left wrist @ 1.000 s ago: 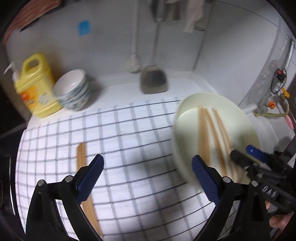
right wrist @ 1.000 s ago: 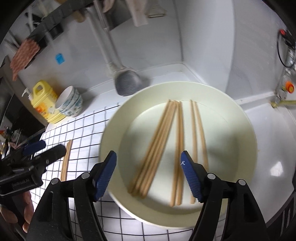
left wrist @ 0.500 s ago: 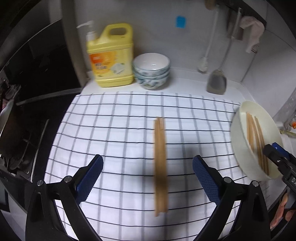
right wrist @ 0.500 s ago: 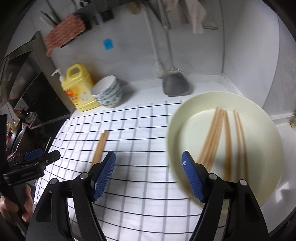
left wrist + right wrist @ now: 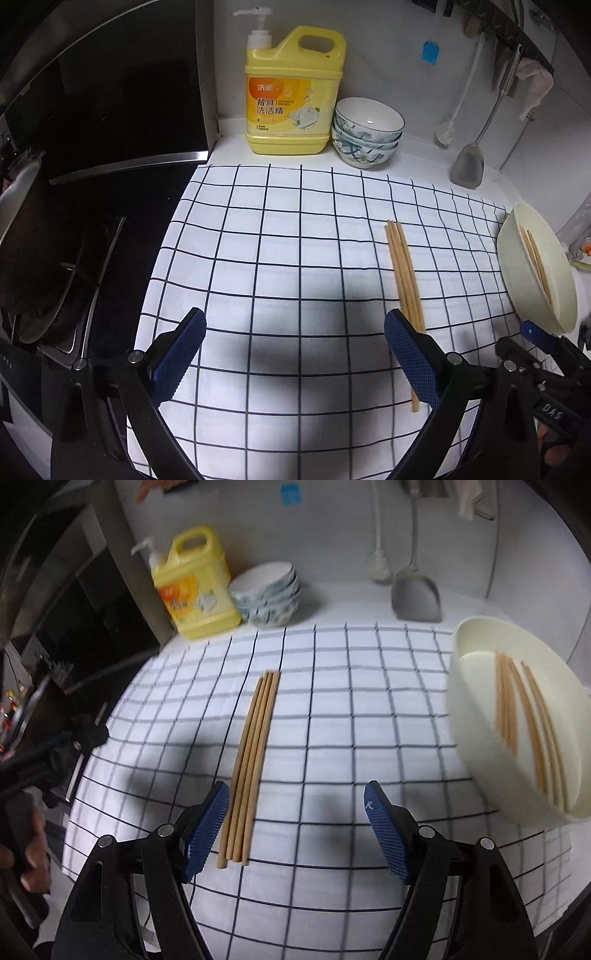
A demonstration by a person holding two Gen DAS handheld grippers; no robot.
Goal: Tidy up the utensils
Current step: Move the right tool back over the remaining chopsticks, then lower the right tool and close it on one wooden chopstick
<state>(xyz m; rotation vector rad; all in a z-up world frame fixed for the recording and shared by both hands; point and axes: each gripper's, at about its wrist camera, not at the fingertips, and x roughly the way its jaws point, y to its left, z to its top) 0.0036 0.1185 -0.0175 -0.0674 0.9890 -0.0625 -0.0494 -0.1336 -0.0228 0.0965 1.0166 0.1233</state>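
A bundle of wooden chopsticks (image 5: 403, 284) lies on the checked cloth (image 5: 280, 258); it also shows in the right wrist view (image 5: 253, 753). A cream plate (image 5: 532, 273) at the cloth's right edge holds several more chopsticks (image 5: 524, 716); the plate's rim shows in the right wrist view (image 5: 465, 716). My left gripper (image 5: 295, 354) is open and empty above the cloth, left of the bundle. My right gripper (image 5: 297, 830) is open and empty, its left finger beside the bundle's near end.
A yellow detergent jug (image 5: 293, 92) and stacked patterned bowls (image 5: 365, 133) stand at the back wall. A spatula (image 5: 468, 168) and a brush (image 5: 445, 134) hang at the back right. A dark stove with a pan (image 5: 55, 240) lies left of the cloth.
Both views have swung left, away from the plate and over the cloth. The chopstick bundle now sits between the right gripper's fingers' line and right of the left gripper.
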